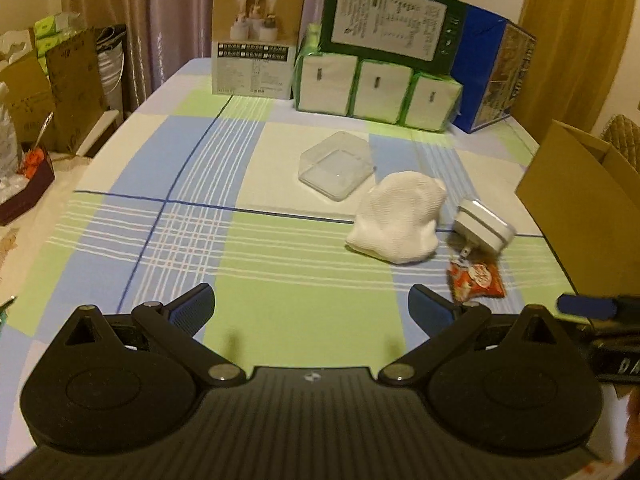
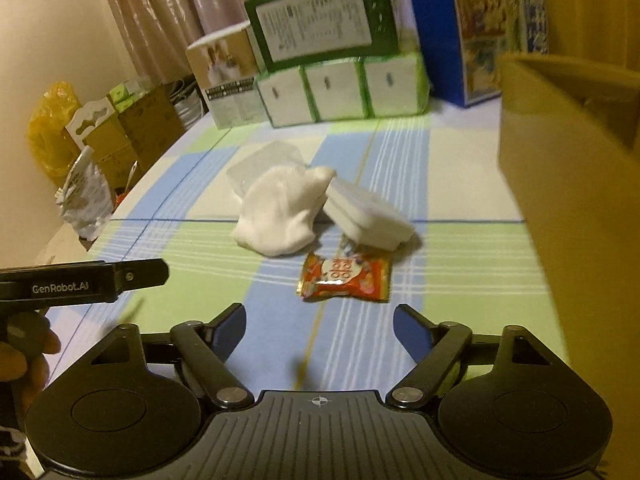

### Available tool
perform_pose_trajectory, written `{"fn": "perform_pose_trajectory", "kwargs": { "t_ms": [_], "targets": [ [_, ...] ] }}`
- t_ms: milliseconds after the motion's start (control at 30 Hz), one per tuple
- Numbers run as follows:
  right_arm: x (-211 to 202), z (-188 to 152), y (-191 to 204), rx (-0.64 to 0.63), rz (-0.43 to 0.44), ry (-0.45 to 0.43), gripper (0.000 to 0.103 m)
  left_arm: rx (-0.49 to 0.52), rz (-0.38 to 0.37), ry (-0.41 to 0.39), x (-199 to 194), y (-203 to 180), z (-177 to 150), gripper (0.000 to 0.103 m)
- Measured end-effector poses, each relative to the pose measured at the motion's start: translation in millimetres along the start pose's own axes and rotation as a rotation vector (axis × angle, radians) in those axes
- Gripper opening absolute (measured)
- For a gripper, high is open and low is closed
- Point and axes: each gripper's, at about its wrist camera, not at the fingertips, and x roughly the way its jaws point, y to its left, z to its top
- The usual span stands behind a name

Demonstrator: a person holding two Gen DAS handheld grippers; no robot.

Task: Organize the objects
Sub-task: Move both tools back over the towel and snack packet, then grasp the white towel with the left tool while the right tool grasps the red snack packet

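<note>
White sock partly over clear container

From my remote seat, the checked tablecloth looked like smooth matt cloth. The clear container was glossy see-through plastic; the white sock a soft ribbed knit. The charger showed smooth white plastic, the snack packet shiny foil, the cardboard box dull brown paperboard. My left gripper was matt black plastic.
</note>
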Motion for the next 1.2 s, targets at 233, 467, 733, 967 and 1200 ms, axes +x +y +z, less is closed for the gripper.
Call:
{"fn": "perform_pose_trajectory", "kwargs": {
  "t_ms": [233, 467, 733, 967, 1200],
  "targets": [
    [36.1, 6.0, -8.5, 0.118, 0.014, 0.008, 0.078, 0.000, -0.002, 0.007, 25.0, -0.8, 4.1, 0.101],
    [55.4, 16.0, -4.6, 0.145, -0.049, -0.042, 0.078, -0.057, 0.020, 0.013, 33.9, 9.7, 9.8, 0.101],
    [76.5, 18.9, 15.0, -0.016, -0.199, -0.052, 0.068, -0.029, 0.003, 0.016, 36.4, 7.3, 9.4, 0.101],
    [63.5, 14.2, 2.3, -0.014, -0.251, -0.028, 0.035, 0.042, -0.070, -0.009, 48.8, -5.7, 20.4, 0.101],
    [44.6, 11.9, -11.6, 0.035, -0.285, -0.049, 0.035, 0.207, -0.174, -0.036, 78.4, -38.2, 28.3, 0.098]
  ]
}}
